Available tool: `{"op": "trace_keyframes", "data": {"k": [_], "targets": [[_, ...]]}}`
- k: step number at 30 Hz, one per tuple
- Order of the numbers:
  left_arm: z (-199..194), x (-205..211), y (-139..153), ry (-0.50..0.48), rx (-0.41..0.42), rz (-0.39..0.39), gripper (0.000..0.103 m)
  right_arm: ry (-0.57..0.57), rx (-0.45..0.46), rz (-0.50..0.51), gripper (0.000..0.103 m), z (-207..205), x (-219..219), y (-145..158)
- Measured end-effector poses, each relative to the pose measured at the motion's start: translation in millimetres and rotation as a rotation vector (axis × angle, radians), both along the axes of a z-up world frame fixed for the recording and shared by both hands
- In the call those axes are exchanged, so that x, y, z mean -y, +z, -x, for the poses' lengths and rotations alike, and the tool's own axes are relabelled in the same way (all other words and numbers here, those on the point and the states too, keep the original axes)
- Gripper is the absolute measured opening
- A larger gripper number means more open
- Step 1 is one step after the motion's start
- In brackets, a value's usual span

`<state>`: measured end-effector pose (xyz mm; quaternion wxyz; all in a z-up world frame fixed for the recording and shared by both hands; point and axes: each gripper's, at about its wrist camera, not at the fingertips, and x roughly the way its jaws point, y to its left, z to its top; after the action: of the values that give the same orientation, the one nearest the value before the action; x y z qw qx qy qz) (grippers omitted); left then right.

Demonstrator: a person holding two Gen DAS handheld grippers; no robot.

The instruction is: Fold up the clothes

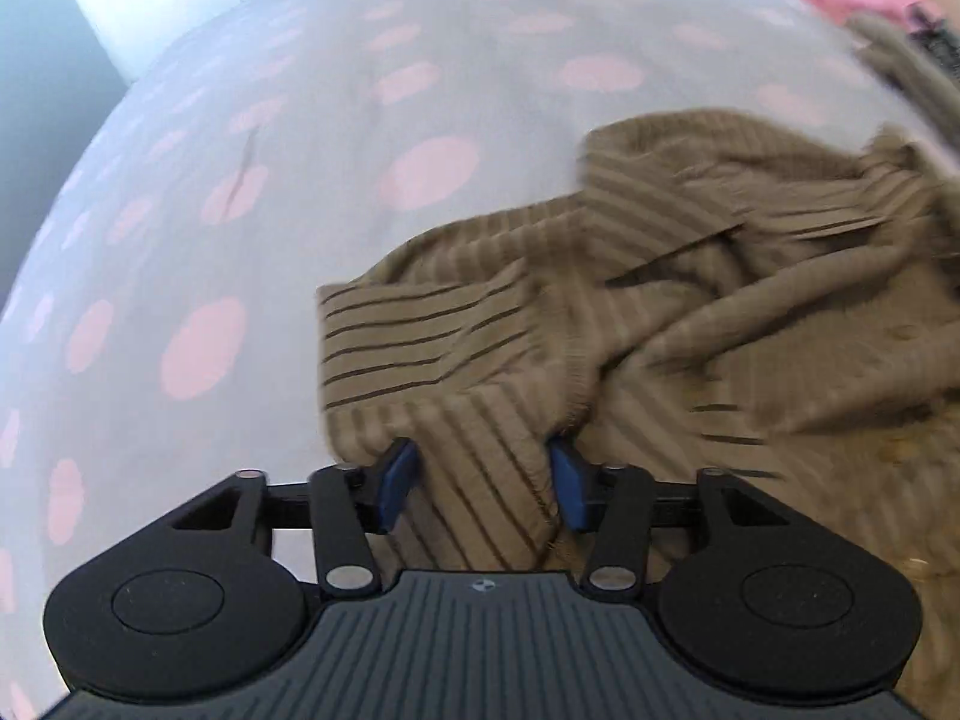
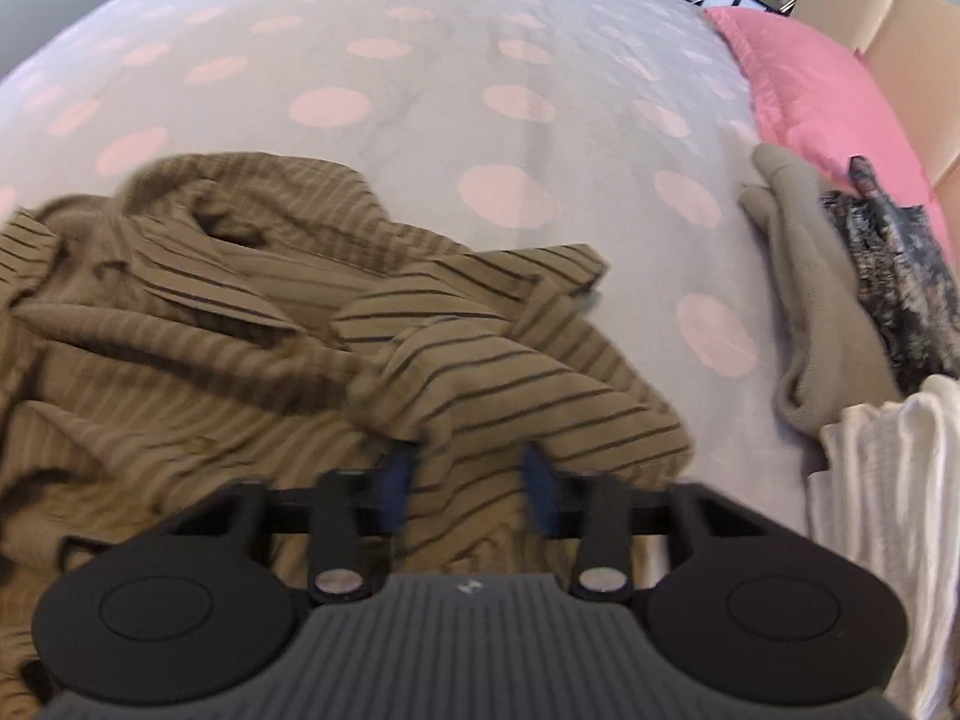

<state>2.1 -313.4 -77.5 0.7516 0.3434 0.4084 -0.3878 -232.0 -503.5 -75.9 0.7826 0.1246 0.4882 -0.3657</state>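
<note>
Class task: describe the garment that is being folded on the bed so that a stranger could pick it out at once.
Start at the white bedspread with pink dots. Rumpled at its near side lies the olive-brown shirt with thin dark stripes, both grippers reaching into it. The plain grey-beige garment, dark patterned cloth and white knit by the pink pillow are unstriped.

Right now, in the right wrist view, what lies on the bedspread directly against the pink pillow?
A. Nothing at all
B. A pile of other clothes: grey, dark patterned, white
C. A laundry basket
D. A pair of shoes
B. Beside the pink pillow sit a grey garment, a dark patterned one and white fabric on the spotted bedspread.
</note>
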Motion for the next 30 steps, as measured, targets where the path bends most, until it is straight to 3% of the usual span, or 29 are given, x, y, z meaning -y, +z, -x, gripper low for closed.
{"op": "trace_keyframes", "data": {"k": [1, 4, 6, 14, 18, 22, 25, 30], "targets": [[-5, -2, 0, 0.023, -0.021, 0.006, 0.021, -0.028, -0.004, 0.003, 0.008, 4, 5, 0], [-19, -6, 0, 0.090, -0.084, 0.023, 0.006, -0.144, -0.022, 0.005, 0.003, 20, 23, 2], [-21, -11, 7, 0.110, -0.061, 0.029, 0.001, -0.215, -0.045, 0.011, 0.003, 31, 33, 3], [-60, -61, 27, 0.338, 0.003, 0.011, 0.000, -0.468, -0.127, 0.024, 0.002, 84, 65, 2], [-77, -87, 29, 0.425, 0.001, 0.001, 0.000, -0.493, -0.181, 0.044, 0.002, 97, 66, -1], [-78, -95, 29, 0.424, 0.006, -0.018, 0.000, -0.511, -0.210, 0.030, 0.003, 109, 66, -5], [-73, -93, 30, 0.395, 0.021, -0.031, 0.004, -0.519, -0.203, 0.029, 0.007, 117, 63, 1], [-66, -92, 53, 0.369, 0.063, 0.014, 0.030, -0.505, -0.138, 0.104, 0.023, 120, 54, 28]]}}
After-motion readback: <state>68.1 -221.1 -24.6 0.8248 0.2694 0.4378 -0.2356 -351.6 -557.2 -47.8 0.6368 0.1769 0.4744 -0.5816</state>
